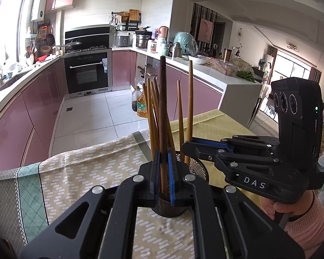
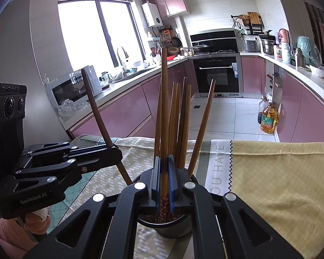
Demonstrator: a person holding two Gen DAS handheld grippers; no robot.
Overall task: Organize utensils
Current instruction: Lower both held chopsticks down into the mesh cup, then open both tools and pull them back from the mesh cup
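- Left tool (image 1: 163, 173): its blue pads are closed tight on one dark chopstick (image 1: 162, 112), pinched low on the shaft just above the mesh holder (image 1: 197, 168). The low grip likely keeps the long stick from swinging while its tip is guided into the cup.
- Right tool (image 2: 164, 180): likewise clamped shut, on a lighter chopstick (image 2: 164, 99) whose patterned lower end shows between the pads; the stick stands nearly upright, its end at the holder's mouth just below the tool.
- Both tools meet over the same cup from opposite sides, so each appears in the other's view, the right tool to the right of the left one and close beside it.
- Task items: the remaining chopsticks (image 2: 179, 125) stand bundled in the holder directly ahead of both tools, fanning outward at their tops; one leans far to the right.
- Holder: it sits on the patterned cloth (image 1: 80, 172) covering the desk, immediately beneath the tool tips.
- Open room: the cloth lies bare to either side of the tools. The desk's far edge (image 2: 270, 143) runs beyond the holder, with kitchen floor past it; room between the two tools themselves is slight, so any withdrawal is best made upward or backward.
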